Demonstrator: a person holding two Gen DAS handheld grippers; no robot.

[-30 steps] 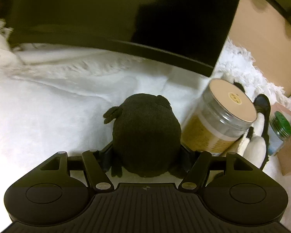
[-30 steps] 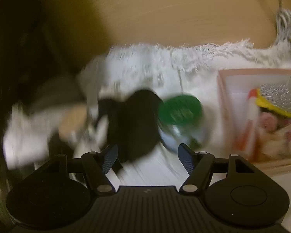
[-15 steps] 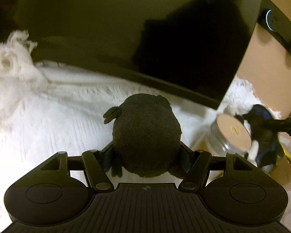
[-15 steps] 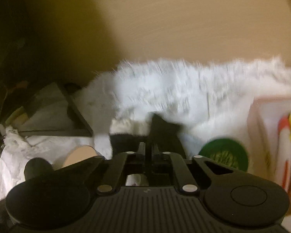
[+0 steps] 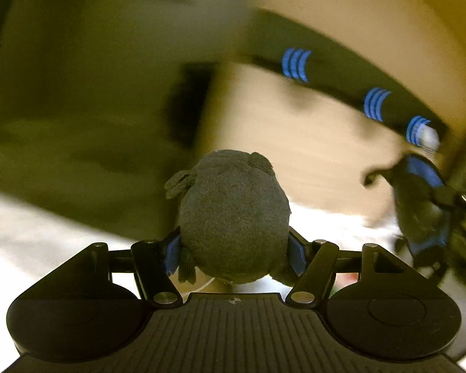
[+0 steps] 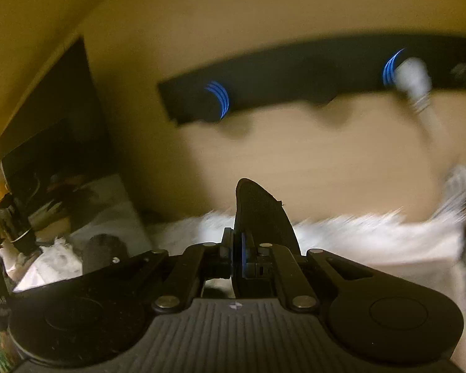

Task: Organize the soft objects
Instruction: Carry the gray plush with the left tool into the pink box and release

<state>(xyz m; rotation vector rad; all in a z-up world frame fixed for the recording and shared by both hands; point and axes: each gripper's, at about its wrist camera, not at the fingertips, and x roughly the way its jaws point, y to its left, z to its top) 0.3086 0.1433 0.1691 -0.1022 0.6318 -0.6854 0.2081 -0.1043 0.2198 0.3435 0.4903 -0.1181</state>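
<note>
A round dark grey plush toy [image 5: 233, 214] with small ears sits between the blue pads of my left gripper [image 5: 233, 253], which is shut on it, above the white fluffy cloth [image 5: 31, 223]. My right gripper [image 6: 237, 248] is shut on a thin dark flap [image 6: 261, 214] of a black-and-white plush toy. That toy's body [image 5: 416, 214] shows blurred in the left wrist view, hanging at the right. A dark round shape [image 6: 104, 250], possibly the grey plush, appears at the lower left of the right wrist view.
Behind stands a wooden wall [image 6: 295, 155] carrying a black bar with blue lights [image 6: 295, 74] and a white cable [image 6: 416, 84]. A dark screen [image 6: 56, 124] stands at the left. The white fringed cloth [image 6: 372, 236] covers the surface below. Both views are motion-blurred.
Both grippers have risen. My right gripper went from open to shut on the black-and-white plush and lifted it. The jars have dropped out of view. The grey plush stays gripped.
</note>
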